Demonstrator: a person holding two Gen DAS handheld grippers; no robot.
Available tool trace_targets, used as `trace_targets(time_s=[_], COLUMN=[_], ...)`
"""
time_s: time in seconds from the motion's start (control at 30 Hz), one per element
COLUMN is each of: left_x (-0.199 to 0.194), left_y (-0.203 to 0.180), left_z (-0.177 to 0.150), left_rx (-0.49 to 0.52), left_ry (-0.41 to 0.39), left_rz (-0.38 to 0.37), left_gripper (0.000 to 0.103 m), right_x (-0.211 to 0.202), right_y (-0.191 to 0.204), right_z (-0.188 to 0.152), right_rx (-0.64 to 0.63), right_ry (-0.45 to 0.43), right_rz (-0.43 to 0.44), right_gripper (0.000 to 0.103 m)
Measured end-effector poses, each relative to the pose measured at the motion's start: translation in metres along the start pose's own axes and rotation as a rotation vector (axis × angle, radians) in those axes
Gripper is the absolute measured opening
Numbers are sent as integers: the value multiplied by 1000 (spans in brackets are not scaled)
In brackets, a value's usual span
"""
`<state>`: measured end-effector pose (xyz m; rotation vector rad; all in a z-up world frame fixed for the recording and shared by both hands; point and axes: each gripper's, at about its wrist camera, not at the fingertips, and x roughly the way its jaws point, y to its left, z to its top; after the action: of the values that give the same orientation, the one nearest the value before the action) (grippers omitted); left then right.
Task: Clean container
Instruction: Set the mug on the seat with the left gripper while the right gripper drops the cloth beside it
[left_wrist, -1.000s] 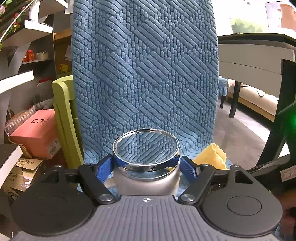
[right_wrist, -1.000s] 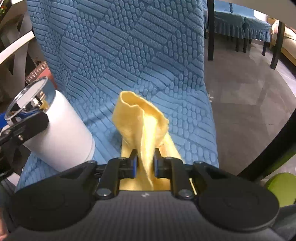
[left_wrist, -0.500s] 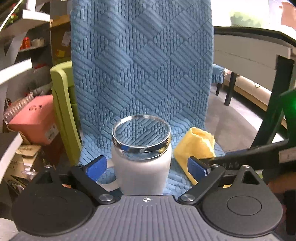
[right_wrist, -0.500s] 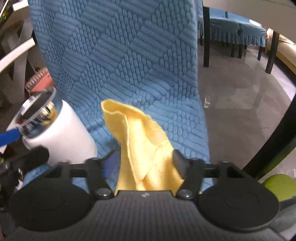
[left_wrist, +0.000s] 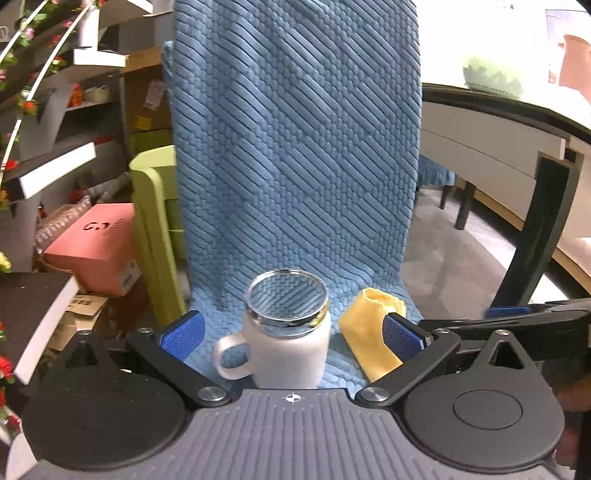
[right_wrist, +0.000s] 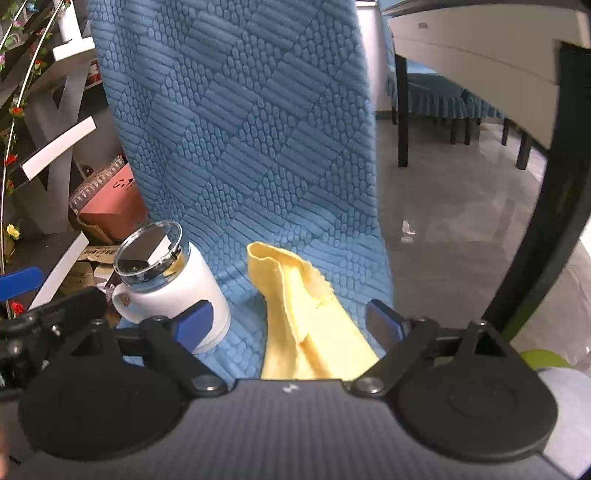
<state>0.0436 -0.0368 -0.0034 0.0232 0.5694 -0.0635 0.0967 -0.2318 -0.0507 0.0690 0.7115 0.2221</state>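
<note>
A white mug-shaped container (left_wrist: 291, 347) with a shiny lid is seen standing upright on the seat of a chair covered in blue cloth (left_wrist: 295, 155). A yellow rag (right_wrist: 306, 317) is crumpled just to its right. The left claw (left_wrist: 291, 334) is spread wide, with nothing pinched. The right claw (right_wrist: 291, 325) is also spread wide, and the rag is lying loose between its fingers.

White container (left_wrist: 291, 350): base hidden behind gripper body. Yellow cloth (right_wrist: 314, 332): lower end hidden likewise. Pink box (left_wrist: 92, 247) beside container: lettering illegible.
</note>
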Motion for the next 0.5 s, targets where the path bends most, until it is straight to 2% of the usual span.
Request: trace_targets(time_s=[0.13,0.2,0.5], left_x=[-16,-27,-56], left_y=[4,4,-3], left_z=[3,4,3], left_rx=[-28,-38,-34], left_ry=[1,-3,-8], left_rz=[8,16,34], left_gripper=[103,103,103], right_x=[-26,-39,-77], right_y=[1,1,8], right_z=[1,0,-6], right_rx=[3,9,18], right_ry=[-22,-38,-80], right_rz=[-2,0,9], right_gripper=[98,103,103])
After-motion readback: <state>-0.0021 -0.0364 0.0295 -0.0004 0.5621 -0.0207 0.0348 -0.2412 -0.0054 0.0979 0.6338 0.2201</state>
